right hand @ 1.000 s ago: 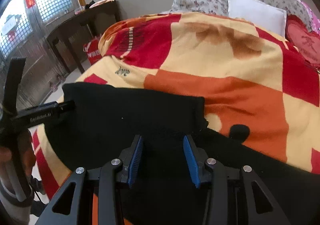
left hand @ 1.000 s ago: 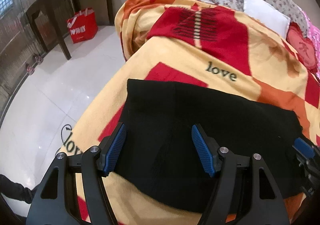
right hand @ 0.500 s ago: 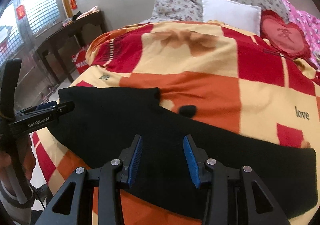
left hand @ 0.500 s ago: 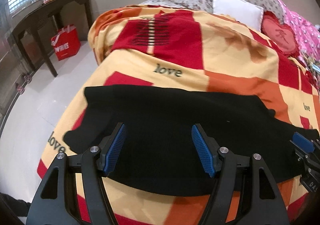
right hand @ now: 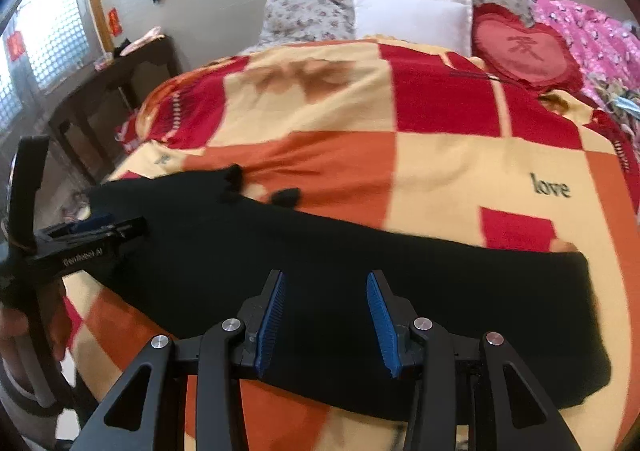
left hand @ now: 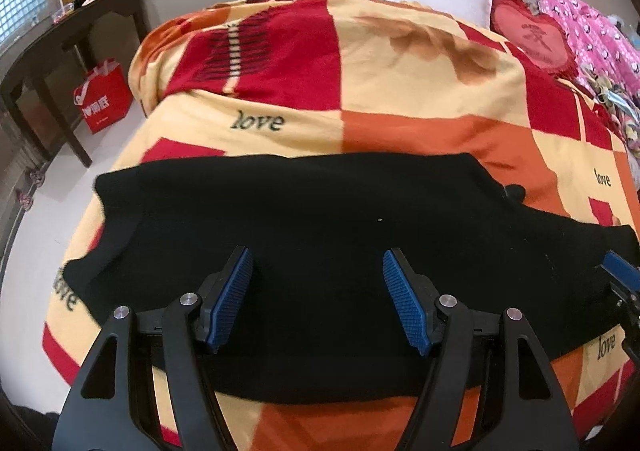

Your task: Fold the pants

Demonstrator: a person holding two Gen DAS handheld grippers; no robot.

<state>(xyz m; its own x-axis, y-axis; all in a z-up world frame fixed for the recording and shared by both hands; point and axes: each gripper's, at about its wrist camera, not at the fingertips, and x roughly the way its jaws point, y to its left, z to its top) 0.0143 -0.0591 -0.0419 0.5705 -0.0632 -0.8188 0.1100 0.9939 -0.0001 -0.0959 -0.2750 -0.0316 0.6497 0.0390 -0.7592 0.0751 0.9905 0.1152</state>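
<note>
Black pants (left hand: 320,219) spread flat across blanket (left hand: 400,99) for folding; left gripper (left hand: 316,299) and right gripper (right hand: 326,315) held released above, nothing grasped.

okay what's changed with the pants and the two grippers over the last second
Both grippers pulled back from the bed: the left gripper and right gripper now frame more of the pants, which lie spread lengthwise on the blanket. Nothing was grasped or released. Both jaws stayed open, the left wider.
</note>
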